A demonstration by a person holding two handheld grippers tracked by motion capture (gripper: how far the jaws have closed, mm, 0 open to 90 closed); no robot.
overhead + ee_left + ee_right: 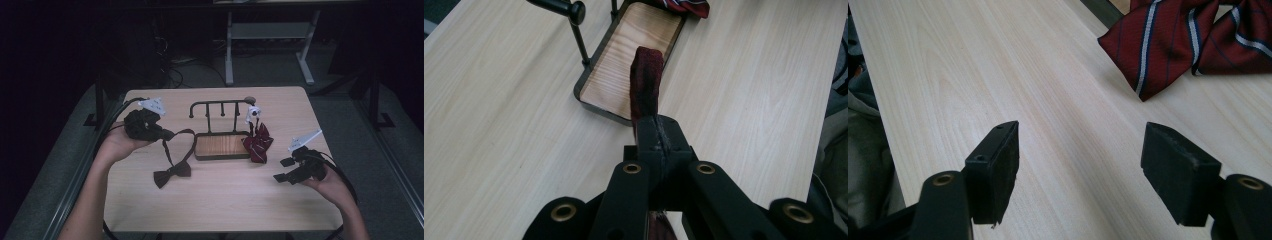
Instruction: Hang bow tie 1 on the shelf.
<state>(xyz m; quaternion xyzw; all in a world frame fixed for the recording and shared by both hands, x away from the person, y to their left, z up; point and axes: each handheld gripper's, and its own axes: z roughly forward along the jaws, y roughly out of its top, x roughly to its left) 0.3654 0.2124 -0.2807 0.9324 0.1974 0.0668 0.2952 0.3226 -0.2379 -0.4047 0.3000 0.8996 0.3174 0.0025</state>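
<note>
A dark maroon bow tie lies on the table, its strap looping up to my left gripper. In the left gripper view the left gripper is shut on that strap, which sticks out ahead of the closed jaws over a wooden tray. My right gripper hovers at the right side of the table, open and holding nothing. In the right gripper view the right gripper points toward a red striped bow tie, which lies a short way ahead of it.
A black stand with a peg rail rises from the wooden tray at the table's middle. The red striped bow tie rests against the tray's right end. Beyond the table are a dark floor and desk legs.
</note>
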